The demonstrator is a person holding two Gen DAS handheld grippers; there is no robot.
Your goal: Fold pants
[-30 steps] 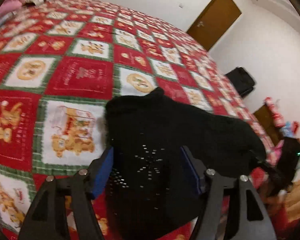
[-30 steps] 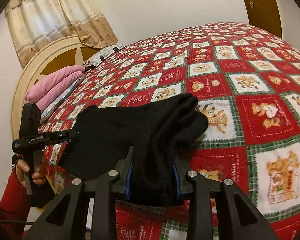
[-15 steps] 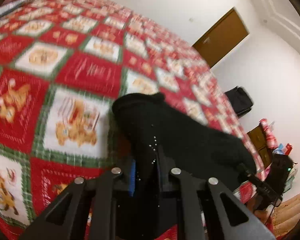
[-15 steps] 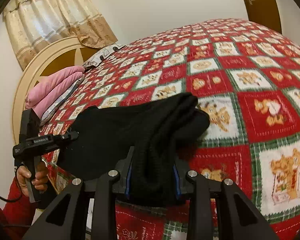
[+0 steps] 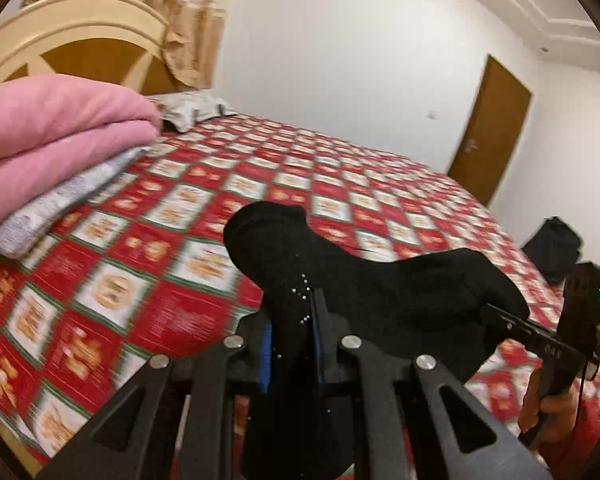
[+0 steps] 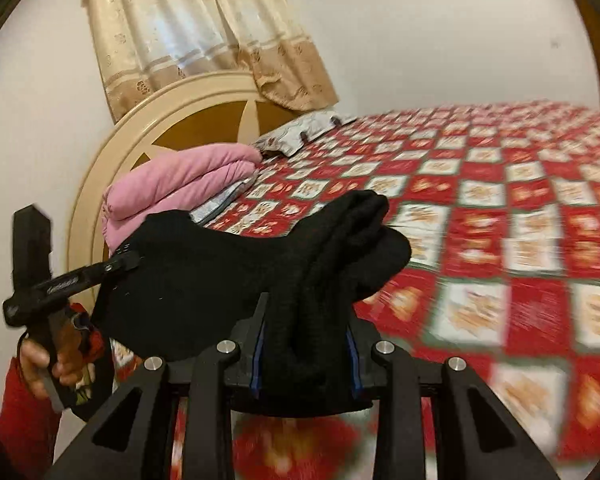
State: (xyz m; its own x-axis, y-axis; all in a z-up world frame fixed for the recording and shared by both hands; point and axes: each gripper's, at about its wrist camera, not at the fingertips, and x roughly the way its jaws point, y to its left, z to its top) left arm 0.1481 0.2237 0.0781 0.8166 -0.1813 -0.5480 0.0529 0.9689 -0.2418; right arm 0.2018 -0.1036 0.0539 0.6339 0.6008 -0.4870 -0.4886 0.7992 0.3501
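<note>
The black pants (image 5: 380, 292) hang bunched between my two grippers, lifted above the red patchwork bedspread (image 5: 148, 272). My left gripper (image 5: 290, 344) is shut on one end of the pants, the fabric squeezed between its blue pads. My right gripper (image 6: 304, 344) is shut on the other end (image 6: 312, 280). In the right wrist view the left gripper (image 6: 128, 260) grips the pants at the left. In the left wrist view the right gripper (image 5: 496, 312) holds them at the right.
Folded pink bedding (image 5: 56, 132) on a grey sheet lies near the cream headboard (image 6: 168, 120). A grey pillow (image 6: 304, 130) sits behind it. A brown door (image 5: 492, 128) and a black bag (image 5: 552, 248) stand beyond the bed's far side.
The left gripper closed on the pants. Both grippers then lifted the pants off the bedspread, and both views tilted up toward the headboard.
</note>
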